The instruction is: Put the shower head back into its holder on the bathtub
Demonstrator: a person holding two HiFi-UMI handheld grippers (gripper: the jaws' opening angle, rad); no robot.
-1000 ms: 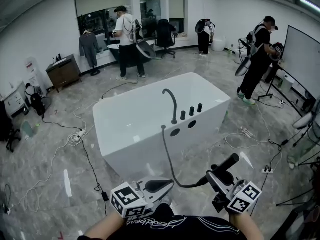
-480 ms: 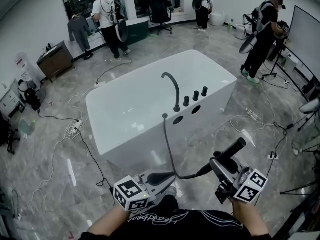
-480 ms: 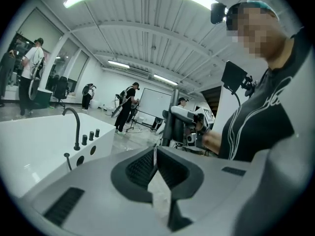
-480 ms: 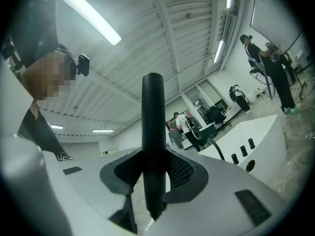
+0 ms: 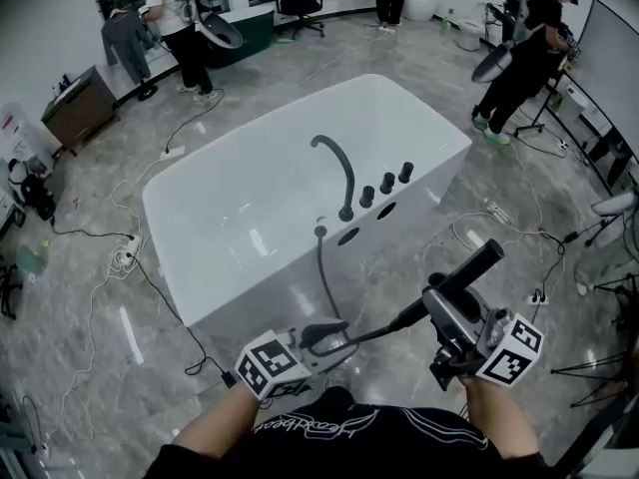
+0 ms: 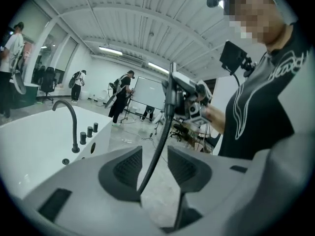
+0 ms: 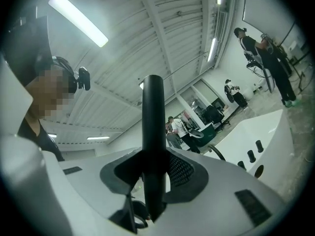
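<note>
The white bathtub (image 5: 250, 267) stands ahead, with a black curved faucet (image 5: 339, 173), three knobs (image 5: 386, 182) and two dark holes (image 5: 349, 236) on its near rim. A black hose (image 5: 326, 282) runs down from the rim to the black shower head (image 5: 469, 270). My right gripper (image 5: 439, 302) is shut on its handle (image 7: 153, 132), which points up and to the right. My left gripper (image 5: 324, 335) is low at the left. Its jaws are opening, and the hose (image 6: 160, 146) passes loosely between the parted pads.
Cables (image 5: 120, 257) trail over the grey marble floor left and right of the tub. People stand at the back left (image 5: 185, 18) and back right (image 5: 519, 58). A wooden cabinet (image 5: 75, 108) is at the far left and a whiteboard (image 5: 609, 78) at the right.
The tub now sits closer and lower in the head view. Both grippers have moved toward it with the shower head and hose. The left gripper has sunk a little.
</note>
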